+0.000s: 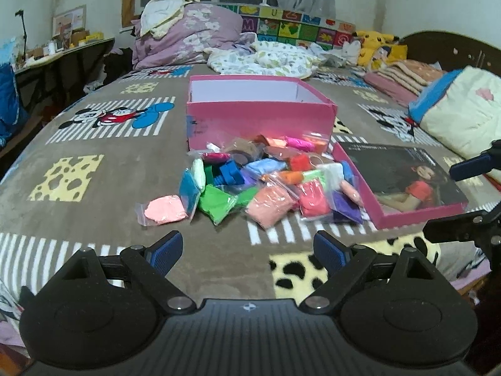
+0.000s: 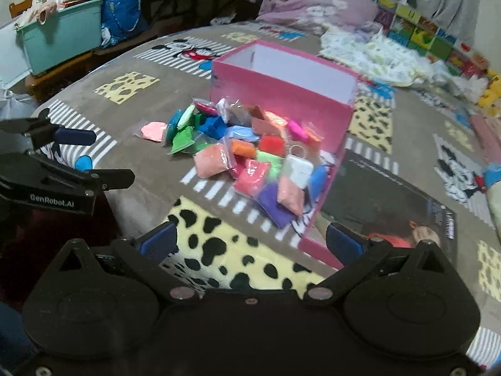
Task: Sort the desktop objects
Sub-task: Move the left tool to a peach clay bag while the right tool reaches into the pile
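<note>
A pile of small clay bags [image 1: 269,178] in many colours lies on the bed cover, in front of an open pink box [image 1: 260,112] with a white inside. One pale pink bag [image 1: 164,210] lies apart at the pile's left. The box lid [image 1: 404,181], with a girl's photo, lies right of the pile. My left gripper [image 1: 247,252] is open and empty, just short of the pile. My right gripper [image 2: 250,241] is open and empty, near the lid's corner [image 2: 316,247]. The pile [image 2: 250,153] and box [image 2: 281,94] also show in the right wrist view.
The brown cartoon bed cover [image 1: 103,144] spreads all round. Quilts and pillows [image 1: 188,34] are heaped at the back, plush toys [image 1: 375,47] at the far right. A teal bin [image 2: 59,37] and a desk stand off the bed's left side.
</note>
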The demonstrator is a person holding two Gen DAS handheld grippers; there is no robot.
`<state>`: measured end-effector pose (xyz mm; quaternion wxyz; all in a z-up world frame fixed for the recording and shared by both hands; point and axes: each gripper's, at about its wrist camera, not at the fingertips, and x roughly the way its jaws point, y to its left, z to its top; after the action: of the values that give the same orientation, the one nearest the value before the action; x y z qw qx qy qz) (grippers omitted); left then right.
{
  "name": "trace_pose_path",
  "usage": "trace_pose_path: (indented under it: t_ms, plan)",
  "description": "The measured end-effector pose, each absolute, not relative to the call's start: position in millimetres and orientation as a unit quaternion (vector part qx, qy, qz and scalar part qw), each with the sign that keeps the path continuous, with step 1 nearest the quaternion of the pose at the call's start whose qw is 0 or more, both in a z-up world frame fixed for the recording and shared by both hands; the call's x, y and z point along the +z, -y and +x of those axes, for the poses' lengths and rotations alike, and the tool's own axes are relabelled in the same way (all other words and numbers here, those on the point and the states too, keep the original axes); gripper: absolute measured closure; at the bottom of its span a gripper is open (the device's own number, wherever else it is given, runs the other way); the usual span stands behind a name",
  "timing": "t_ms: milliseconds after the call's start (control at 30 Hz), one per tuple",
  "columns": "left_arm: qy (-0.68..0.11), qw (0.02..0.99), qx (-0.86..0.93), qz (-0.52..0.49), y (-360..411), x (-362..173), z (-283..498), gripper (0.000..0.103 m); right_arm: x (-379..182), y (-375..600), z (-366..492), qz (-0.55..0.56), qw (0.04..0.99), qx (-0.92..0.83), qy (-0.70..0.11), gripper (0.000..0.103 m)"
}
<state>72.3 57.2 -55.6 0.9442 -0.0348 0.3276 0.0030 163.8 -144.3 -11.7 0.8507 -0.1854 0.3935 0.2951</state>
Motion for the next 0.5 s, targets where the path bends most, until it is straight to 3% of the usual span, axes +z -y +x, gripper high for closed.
trace_pose_path:
  t_ms: [500]
  plan:
    - [-0.314, 0.949, -0.026, -0.028, -57.4, -88.9, 128.4, 0.012, -59.5, 131.6, 212.7, -0.195, 0.844, 0.335, -0.370, 0.001]
